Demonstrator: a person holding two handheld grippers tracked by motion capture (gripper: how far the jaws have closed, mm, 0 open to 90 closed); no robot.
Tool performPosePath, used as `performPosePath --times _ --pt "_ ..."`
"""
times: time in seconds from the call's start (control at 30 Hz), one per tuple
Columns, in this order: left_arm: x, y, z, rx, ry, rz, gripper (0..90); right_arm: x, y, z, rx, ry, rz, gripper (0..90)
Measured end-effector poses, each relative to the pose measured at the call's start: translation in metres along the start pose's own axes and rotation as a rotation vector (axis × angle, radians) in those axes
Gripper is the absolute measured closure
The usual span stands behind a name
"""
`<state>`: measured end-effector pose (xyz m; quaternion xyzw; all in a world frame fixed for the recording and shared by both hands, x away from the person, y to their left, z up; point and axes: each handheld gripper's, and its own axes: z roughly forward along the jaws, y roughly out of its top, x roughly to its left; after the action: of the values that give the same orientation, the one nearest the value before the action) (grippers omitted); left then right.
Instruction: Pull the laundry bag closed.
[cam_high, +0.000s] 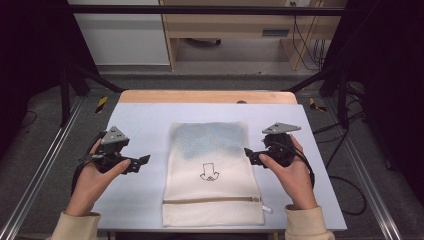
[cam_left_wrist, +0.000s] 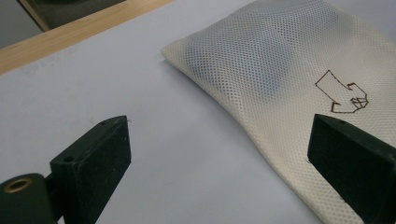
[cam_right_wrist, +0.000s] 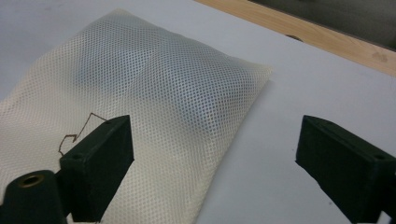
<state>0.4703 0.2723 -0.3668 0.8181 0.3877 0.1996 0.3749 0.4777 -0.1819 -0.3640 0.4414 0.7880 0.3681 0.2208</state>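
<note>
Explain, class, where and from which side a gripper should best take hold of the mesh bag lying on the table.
Probably the mesh bag by its far right corner, with the right gripper coming in from the right. The bag lies flat; something bluish inside props that end up, so its edge offers the open jaws a fold to pinch.

A mesh bag (cam_high: 212, 172) lies flat in the middle of the desk (cam_high: 145, 117), its zipper (cam_high: 212, 200) running across the end nearest the person. Something sits inside the bag at its far end. The left gripper (cam_high: 142, 162) is held just left of the bag, the right gripper (cam_high: 248, 156) at its right edge, each with jaws spread wide and turned toward the bag. Behind the desk, on the floor, stands a cabinet (cam_high: 225, 30), with cables (cam_high: 307, 45) hanging to its right.
</note>
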Motion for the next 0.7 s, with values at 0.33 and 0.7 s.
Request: performPosePath --times 0.33,0.7 --pt "0.017 -0.011 -0.002 -0.003 0.039 -0.026 5.3 -0.013 -0.008 0.001 0.005 -0.031 0.023 8.4" --pt "0.029 -0.024 0.001 0.02 0.057 -0.053 4.4 -0.03 -0.023 0.003 0.013 -0.047 0.07 6.3"
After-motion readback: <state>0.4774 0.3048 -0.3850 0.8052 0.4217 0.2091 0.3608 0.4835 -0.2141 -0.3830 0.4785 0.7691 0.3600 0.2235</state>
